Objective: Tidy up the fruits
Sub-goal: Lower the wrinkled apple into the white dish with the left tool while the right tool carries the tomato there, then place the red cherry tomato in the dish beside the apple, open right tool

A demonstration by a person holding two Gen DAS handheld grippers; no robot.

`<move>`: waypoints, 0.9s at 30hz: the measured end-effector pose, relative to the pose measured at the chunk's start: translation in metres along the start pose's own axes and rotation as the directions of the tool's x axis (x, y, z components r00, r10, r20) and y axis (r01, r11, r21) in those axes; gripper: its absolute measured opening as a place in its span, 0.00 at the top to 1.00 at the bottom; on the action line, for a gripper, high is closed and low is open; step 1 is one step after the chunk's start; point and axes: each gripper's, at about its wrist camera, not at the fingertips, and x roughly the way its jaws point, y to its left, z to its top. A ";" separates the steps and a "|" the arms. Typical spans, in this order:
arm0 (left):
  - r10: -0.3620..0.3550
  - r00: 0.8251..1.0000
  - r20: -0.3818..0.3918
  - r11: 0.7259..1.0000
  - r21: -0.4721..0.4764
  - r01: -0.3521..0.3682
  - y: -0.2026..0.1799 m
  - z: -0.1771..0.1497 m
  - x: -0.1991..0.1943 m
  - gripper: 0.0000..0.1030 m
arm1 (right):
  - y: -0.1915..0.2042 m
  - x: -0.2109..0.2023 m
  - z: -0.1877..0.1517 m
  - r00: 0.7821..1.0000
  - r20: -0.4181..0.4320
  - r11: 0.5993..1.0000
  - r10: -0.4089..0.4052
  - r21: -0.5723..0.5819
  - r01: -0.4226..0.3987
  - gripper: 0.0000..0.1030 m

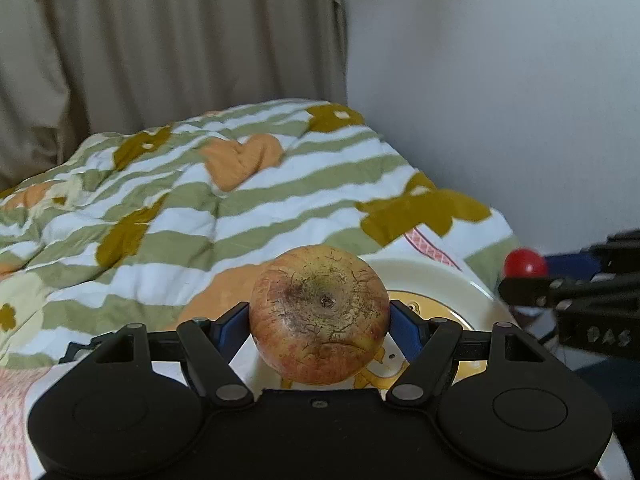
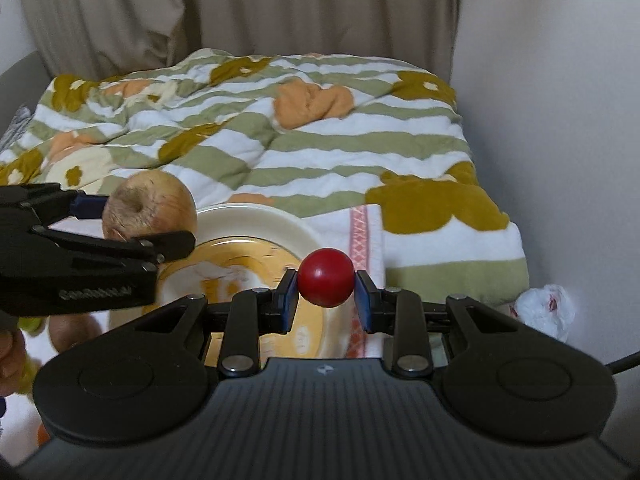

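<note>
Apple, russet-yellow with a cracked, blotchy skin, clamped between the blue pads of the left gripper, blossom end turned toward the left wrist camera, raised above the near rim of the plate. Small red fruit, round and glossy, clamped between the pads of the right gripper, jaws drawn close on it, held above the right part of the same plate. Plate: cream with a yellow printed centre, resting on a white cloth with a red patterned band, itself lying on the bed. Striped quilt in green and white with mustard and orange flowers, spread behind the plate up to the beige curtain. White wall along the right side. Crumpled white bag on the floor beside the bed corner, near the wall. From the right wrist view: left gripper entering from the left edge, apple at its tip just over the plate's left rim. From the left wrist view: right gripper entering from the right edge, red fruit at its tip. Grippers near one another, not touching. Further objects at the lower left of the right wrist view, too blurred to identify.
</note>
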 end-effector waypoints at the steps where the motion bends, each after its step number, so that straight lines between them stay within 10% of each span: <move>1: -0.003 1.000 -0.007 1.000 0.014 0.004 -0.002 0.000 0.006 0.25 | -0.002 0.002 0.000 1.000 -0.002 1.000 -0.005 0.006 0.005 0.56; 15: 0.006 1.000 -0.027 0.984 0.181 -0.001 -0.028 -0.005 0.035 0.23 | -0.012 0.007 -0.001 0.999 -0.020 0.998 -0.041 0.042 0.042 0.56; 17: 0.031 0.999 0.019 0.977 0.212 -0.035 -0.029 -0.005 0.025 0.02 | -0.011 0.004 -0.001 0.999 -0.016 0.998 -0.045 0.036 0.046 0.56; 27: 0.058 0.998 0.007 0.993 0.107 -0.059 0.004 -0.009 -0.012 0.00 | -0.004 0.001 0.003 1.000 -0.014 1.000 -0.005 -0.014 0.005 0.56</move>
